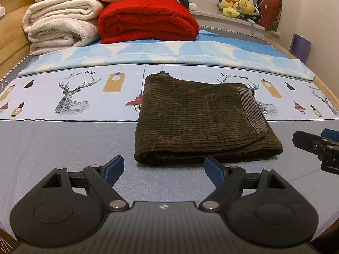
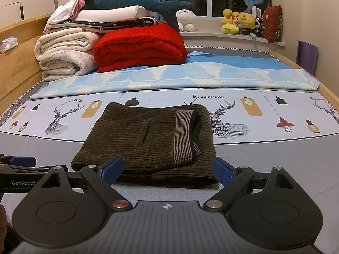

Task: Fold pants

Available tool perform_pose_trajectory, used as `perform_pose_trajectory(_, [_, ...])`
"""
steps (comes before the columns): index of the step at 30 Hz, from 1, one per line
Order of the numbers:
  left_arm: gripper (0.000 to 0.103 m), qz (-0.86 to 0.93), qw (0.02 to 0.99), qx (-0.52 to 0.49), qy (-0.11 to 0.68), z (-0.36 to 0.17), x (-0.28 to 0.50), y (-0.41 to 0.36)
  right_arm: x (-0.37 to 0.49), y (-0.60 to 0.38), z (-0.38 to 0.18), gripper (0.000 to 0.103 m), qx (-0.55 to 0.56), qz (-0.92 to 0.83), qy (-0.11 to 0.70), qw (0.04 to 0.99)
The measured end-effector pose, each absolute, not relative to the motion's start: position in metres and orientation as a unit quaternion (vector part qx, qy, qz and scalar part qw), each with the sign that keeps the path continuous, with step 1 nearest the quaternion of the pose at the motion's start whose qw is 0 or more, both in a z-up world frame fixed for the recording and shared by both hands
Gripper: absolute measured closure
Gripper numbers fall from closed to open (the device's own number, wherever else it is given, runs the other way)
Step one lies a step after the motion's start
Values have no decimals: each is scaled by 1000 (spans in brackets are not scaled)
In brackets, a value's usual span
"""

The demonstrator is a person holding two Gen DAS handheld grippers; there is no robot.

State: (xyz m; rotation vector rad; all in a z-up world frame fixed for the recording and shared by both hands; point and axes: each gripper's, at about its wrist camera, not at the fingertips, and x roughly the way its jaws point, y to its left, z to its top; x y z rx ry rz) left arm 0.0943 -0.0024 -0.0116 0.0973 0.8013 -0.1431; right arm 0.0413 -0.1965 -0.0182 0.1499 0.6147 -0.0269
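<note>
- One bed (image 1: pixel 63 144) fills both views, its grey cover bare at the near end, with a pale printed sheet (image 1: pixel 84 97) across the middle and a blue fan-patterned one (image 1: pixel 190 53) beyond it.
- Folded bedding is stacked at the far left: cream blankets (image 1: pixel 61 25) beside a red blanket (image 1: pixel 146 21), with a plush shark (image 2: pixel 135 1) lying on top of the pile.
- Yellow stuffed toys (image 2: pixel 237 22) sit on the window ledge at the back.
- The pants (image 1: pixel 197 118), dark olive corduroy, lie folded into a thick rectangular bundle, half on the grey cover and half on the printed sheet, right of the bed's middle.
- Their long axis runs from the near edge of the bed toward the far end; the striped waistband (image 2: pixel 183 135) is on the right-hand side, turned over on top, and a pocket slit shows on the upper layer.
- The left gripper (image 1: pixel 164 170) has its blue-padded fingers spread wide and holds nothing; it sits just short of the bundle's near edge, not touching it.
- The right gripper (image 2: pixel 167 169) is likewise wide open and empty, its fingers flanking the bundle's near edge; whether they touch the cloth cannot be told.
- "FASHION HOME" (image 2: pixel 208 96) is printed on the sheet above a deer drawing, and "GenRobot" (image 2: pixel 23 183) reads on the left gripper's side in the right wrist view.
</note>
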Motion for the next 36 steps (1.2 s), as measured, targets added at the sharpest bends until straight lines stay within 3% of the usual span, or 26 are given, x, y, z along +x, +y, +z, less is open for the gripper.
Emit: perform_pose_trajectory(36, [16, -92, 917, 54, 384, -13, 94, -2, 44, -192, -19, 11, 68, -11, 308, 949])
